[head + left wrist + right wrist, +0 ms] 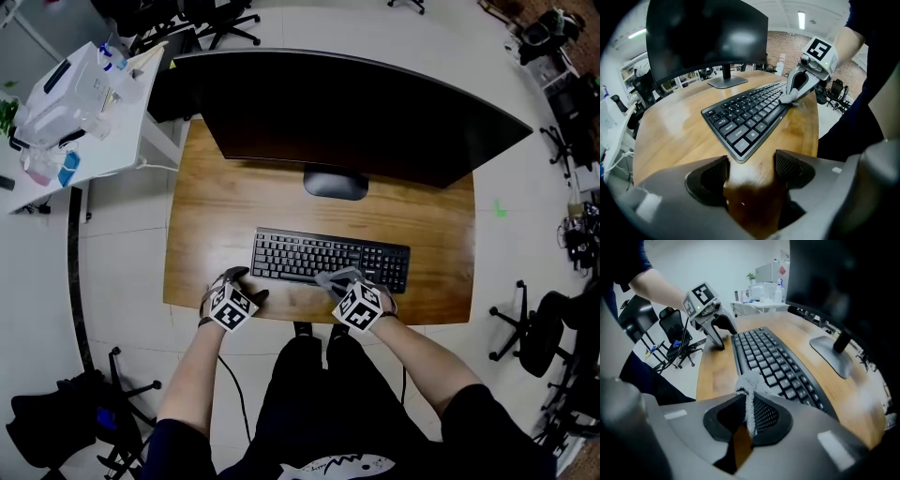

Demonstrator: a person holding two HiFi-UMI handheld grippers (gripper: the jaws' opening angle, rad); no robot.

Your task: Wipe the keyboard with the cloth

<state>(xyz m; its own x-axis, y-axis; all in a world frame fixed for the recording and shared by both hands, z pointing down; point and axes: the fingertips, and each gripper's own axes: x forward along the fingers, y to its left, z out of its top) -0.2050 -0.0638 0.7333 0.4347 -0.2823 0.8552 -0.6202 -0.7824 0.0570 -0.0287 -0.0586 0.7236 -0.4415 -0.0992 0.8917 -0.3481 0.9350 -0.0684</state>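
Observation:
A black keyboard [330,260] lies on the wooden desk [225,216], in front of the monitor. My right gripper [340,280] is shut on a small grey cloth [335,277], which rests on the keyboard's front row right of centre. In the right gripper view the cloth [749,397] is pinched as a thin fold between the pads [766,416], over the keys [778,366]. My left gripper [246,284] stands open on the bare wood at the keyboard's front left corner. In its own view the jaws [751,168] hold nothing, with the keyboard's corner [743,147] just ahead.
A wide dark monitor [347,112] on an oval foot [335,184] stands behind the keyboard. A white side table [84,103] with bottles and boxes is at the far left. Office chairs [525,328] stand around. The desk's front edge [281,317] runs just under both grippers.

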